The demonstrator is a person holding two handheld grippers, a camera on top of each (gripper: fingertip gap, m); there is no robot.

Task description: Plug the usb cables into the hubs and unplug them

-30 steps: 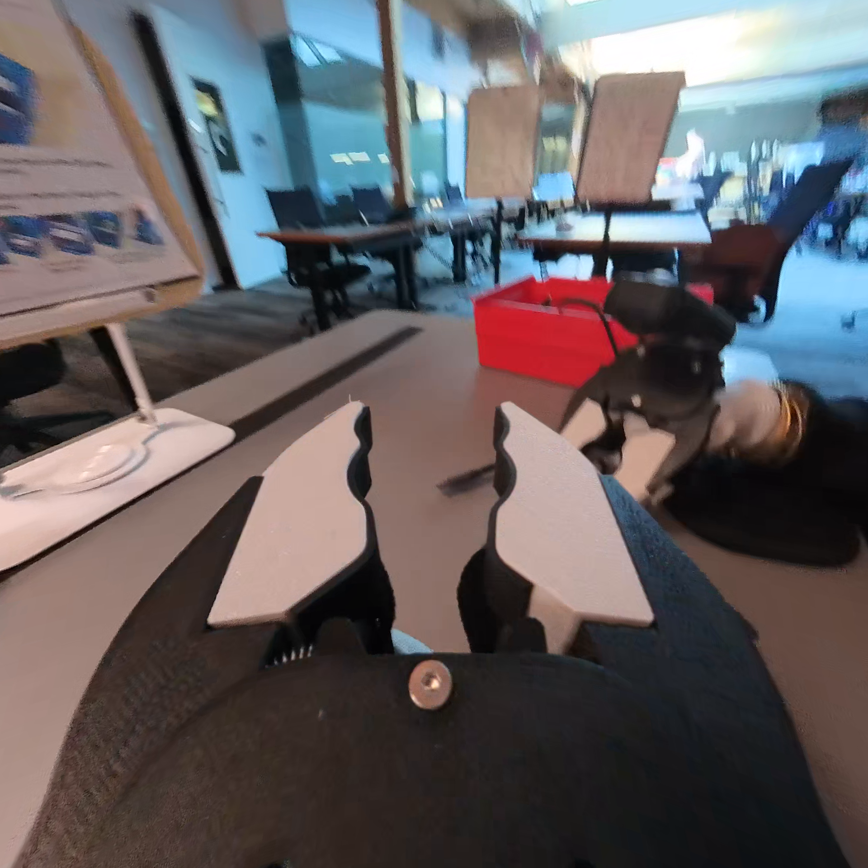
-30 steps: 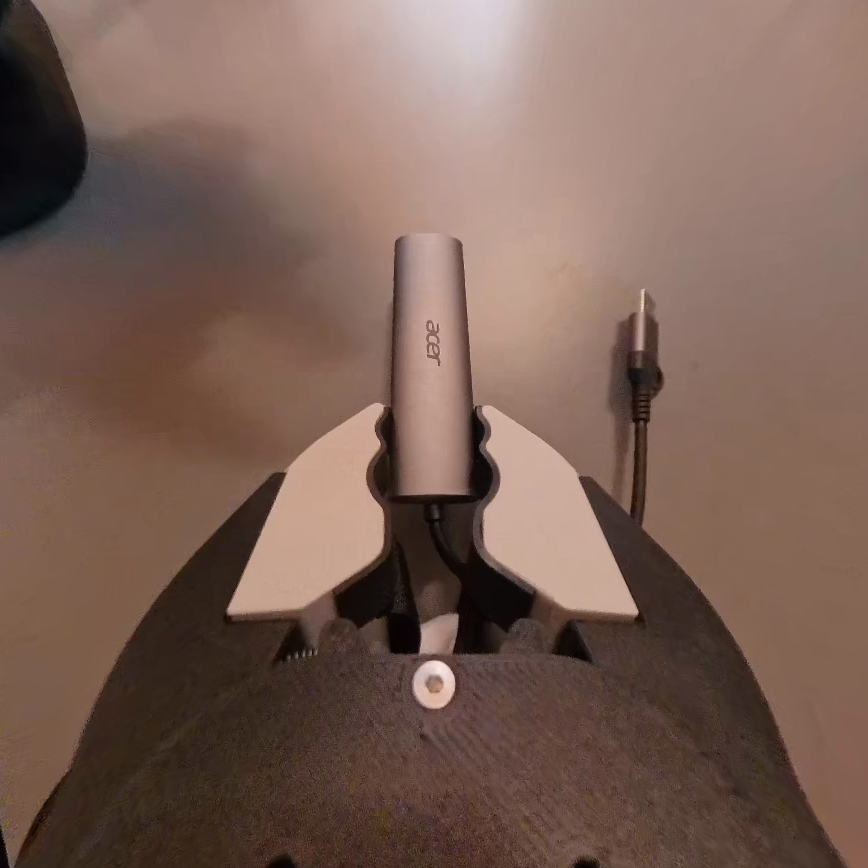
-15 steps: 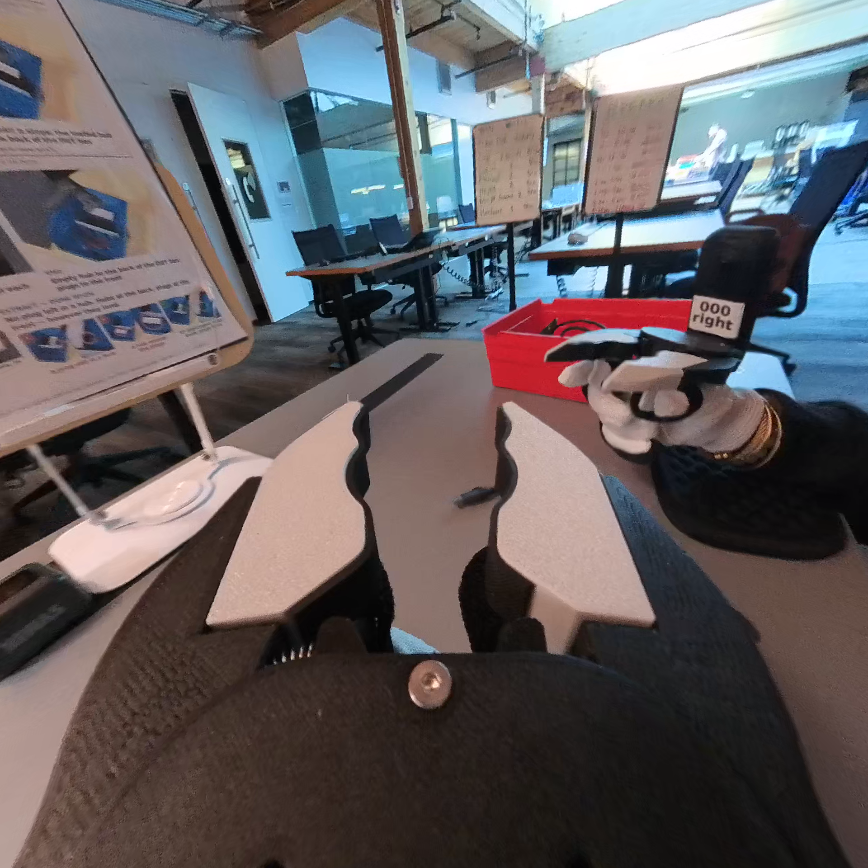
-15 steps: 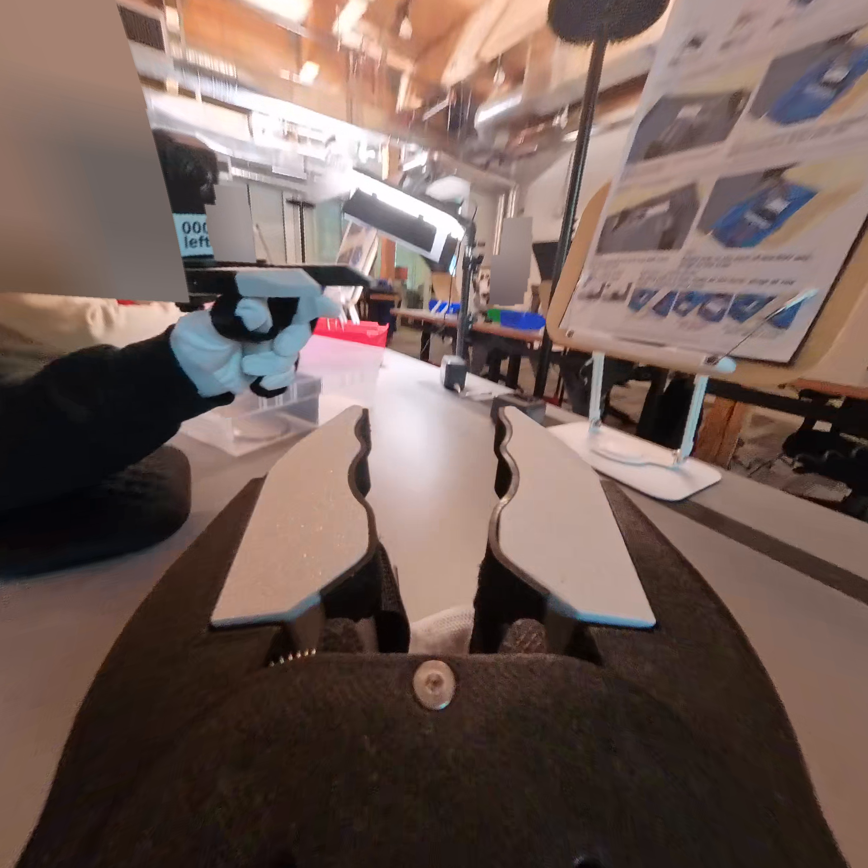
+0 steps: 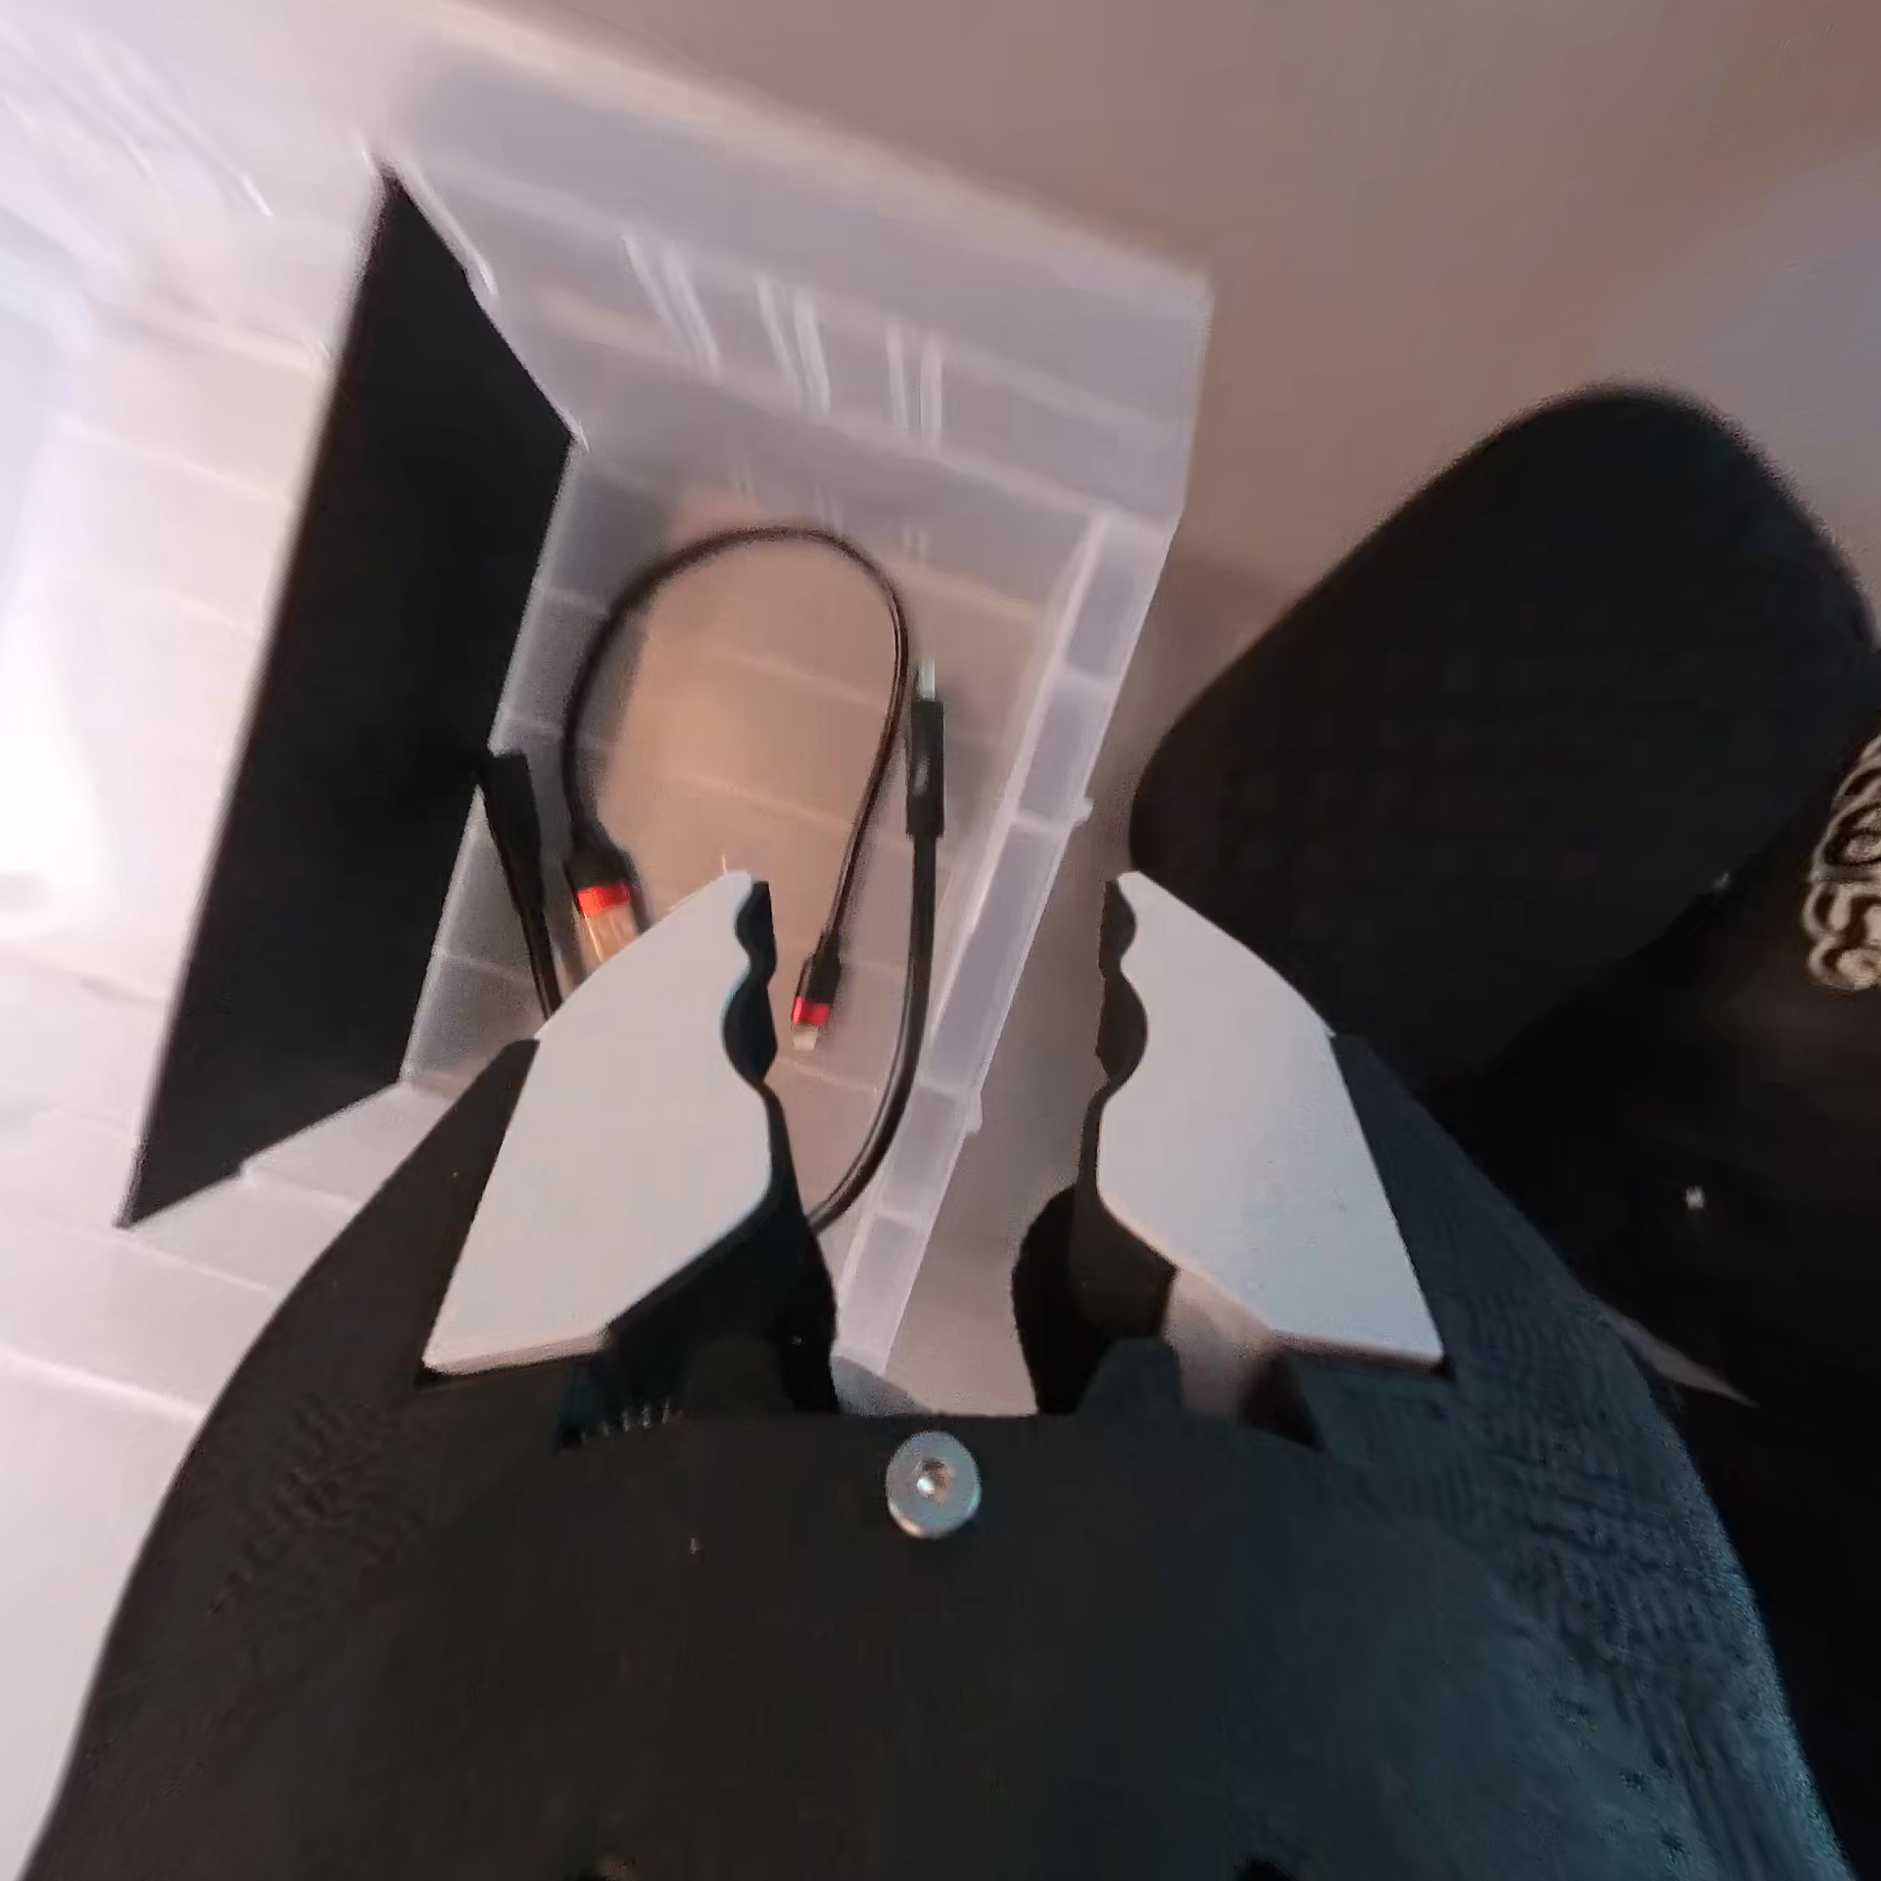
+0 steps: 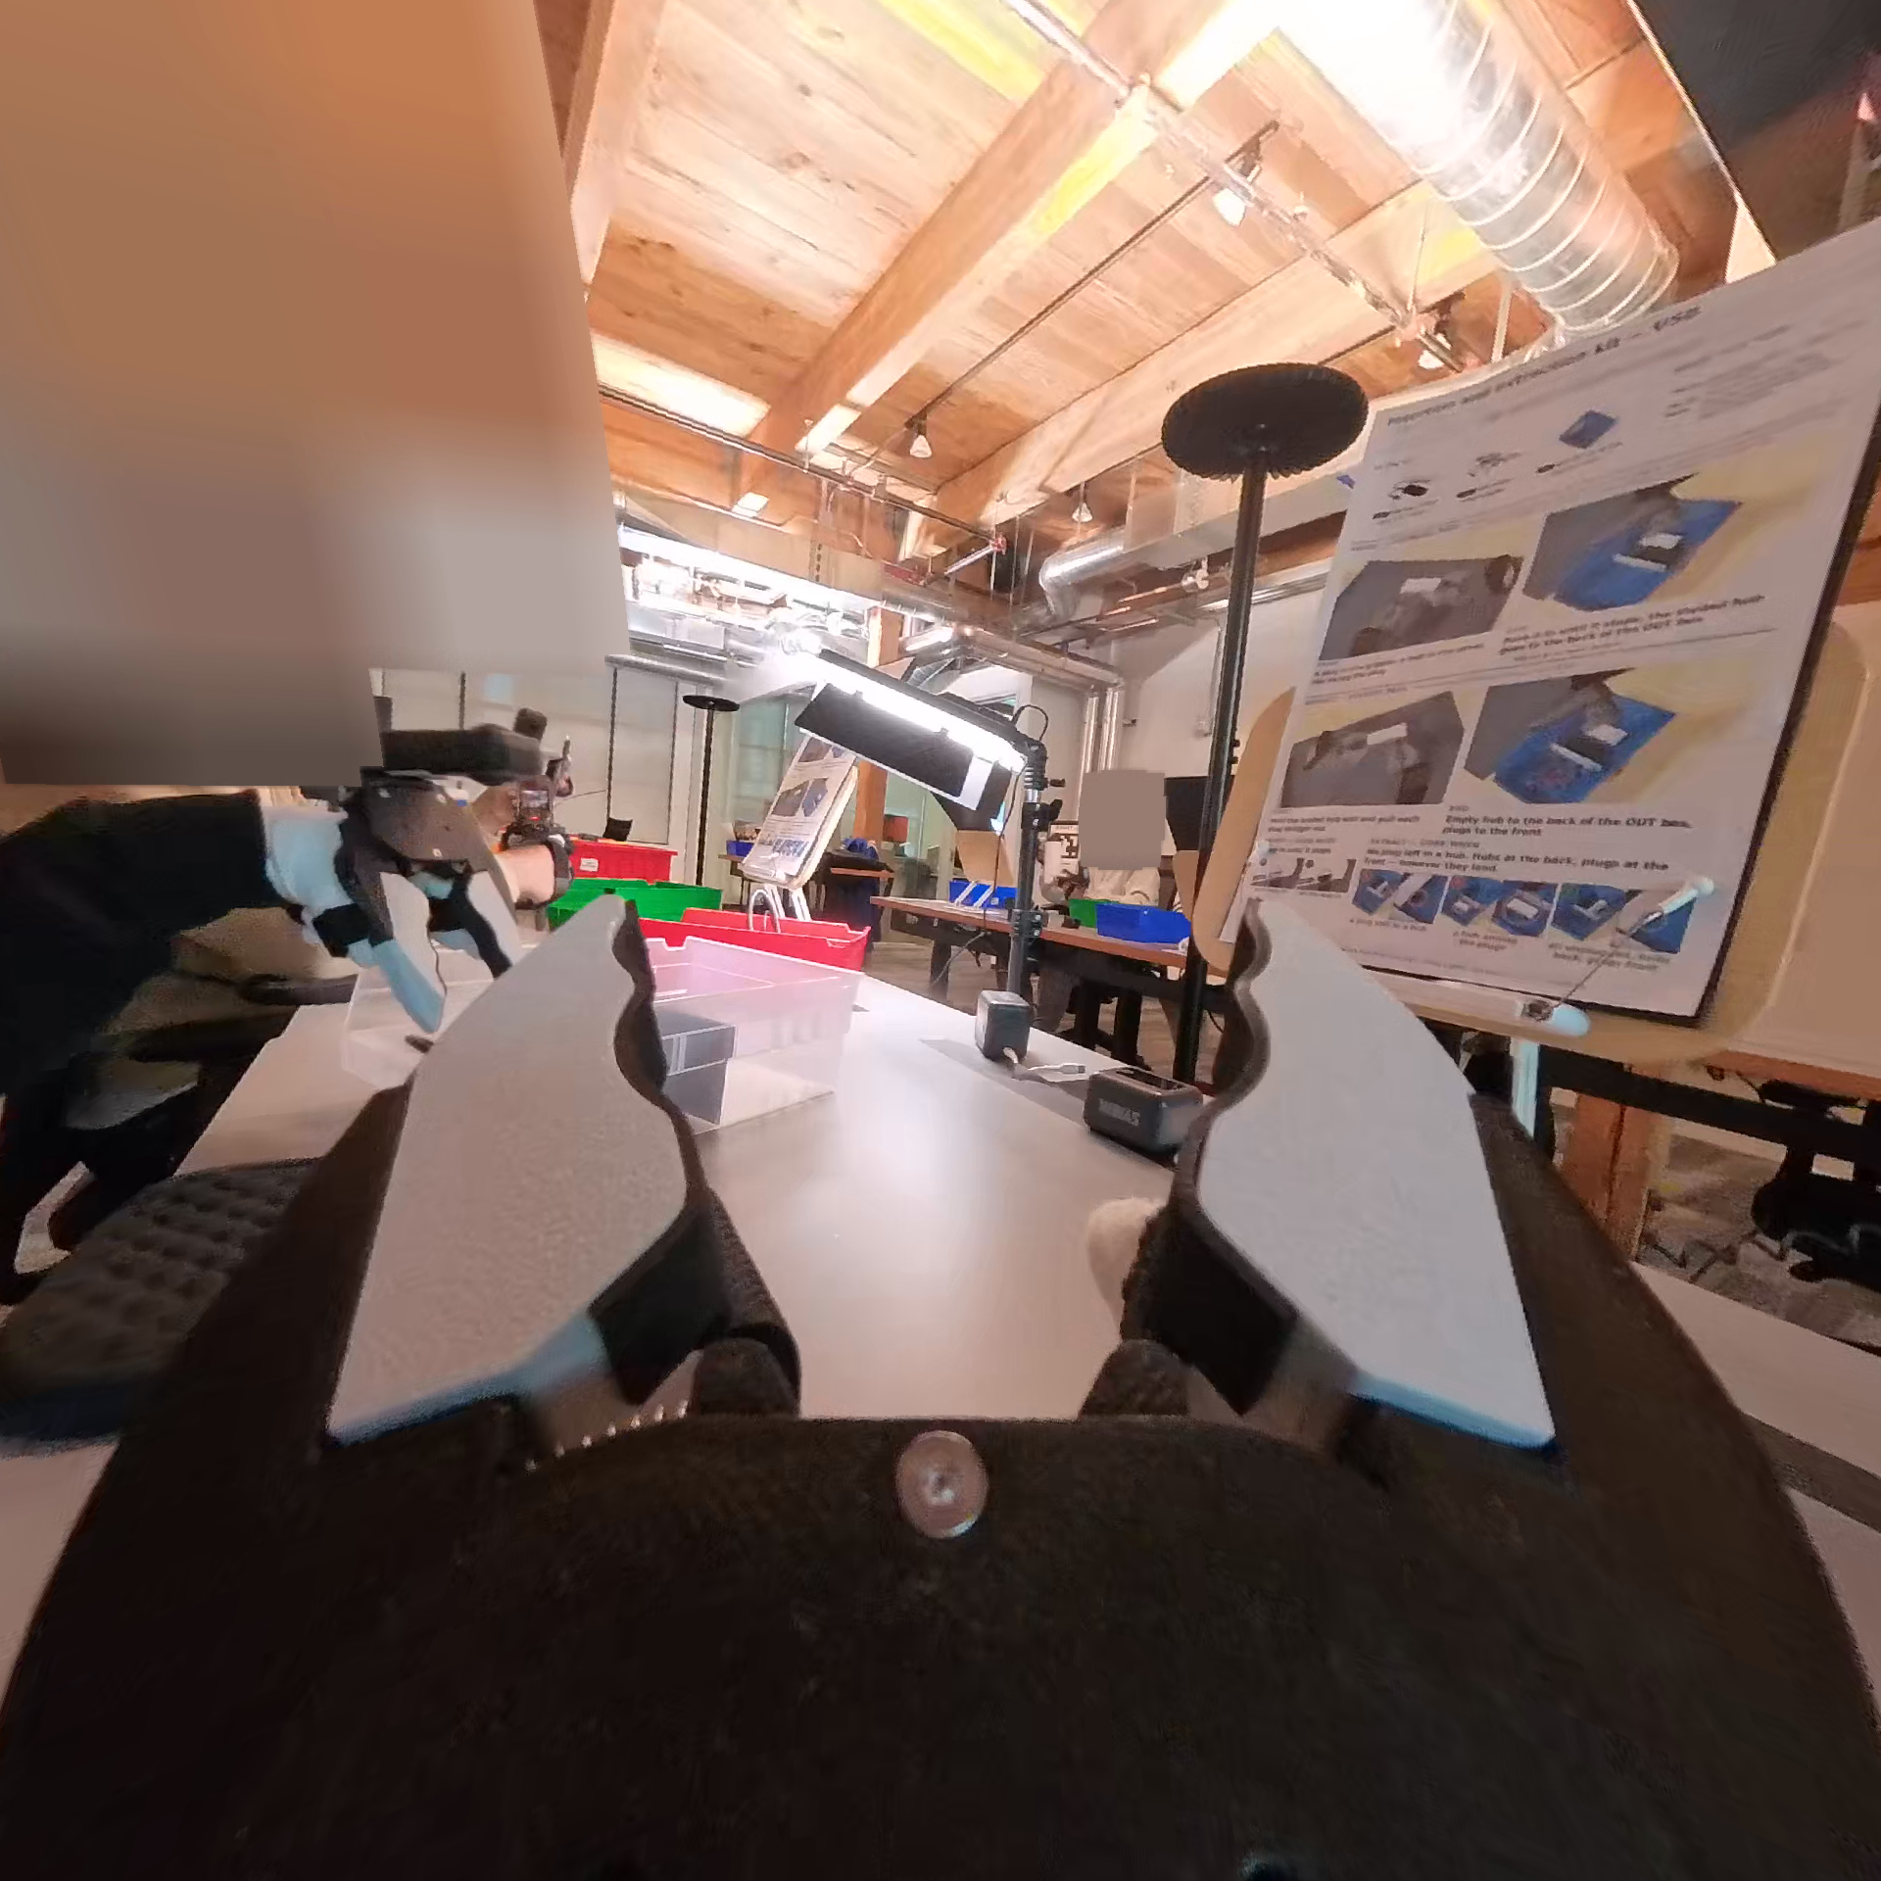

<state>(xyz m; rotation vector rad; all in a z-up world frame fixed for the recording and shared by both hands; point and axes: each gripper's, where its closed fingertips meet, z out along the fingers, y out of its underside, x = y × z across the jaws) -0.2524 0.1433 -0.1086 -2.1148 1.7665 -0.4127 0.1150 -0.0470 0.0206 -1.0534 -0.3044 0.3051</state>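
Observation:
In the left wrist view, a clear plastic bin (image 5: 1069, 733) holds a black cable (image 5: 753, 539) with red-banded plugs (image 5: 603, 901) and a second black cable with a USB plug (image 5: 924, 763). My left gripper (image 5: 934, 891) is open and empty. It points down over the bin's near right part, above the cables. My right gripper (image 6: 936, 911) is wide open and empty, held low over the grey table (image 6: 916, 1171) and looking across it. In the right wrist view, the left gripper (image 6: 438, 957) shows at far left, tilted down into the clear bin (image 6: 753, 1008). No hub is in view.
A black panel (image 5: 377, 662) stands in the bin's left side. A black padded rest (image 5: 1506, 713) lies right of the bin. A red bin (image 6: 774, 931), a black charger (image 6: 1140, 1104), a lamp pole (image 6: 1237, 763) and an instruction board on a stand (image 6: 1588, 713) are farther off. Spacing between my two grippers at the tips: around 45 cm.
The right gripper let go of a grey hub, lifted off the table and opened wider. The left gripper swung from facing across the table to pointing down over the clear bin.

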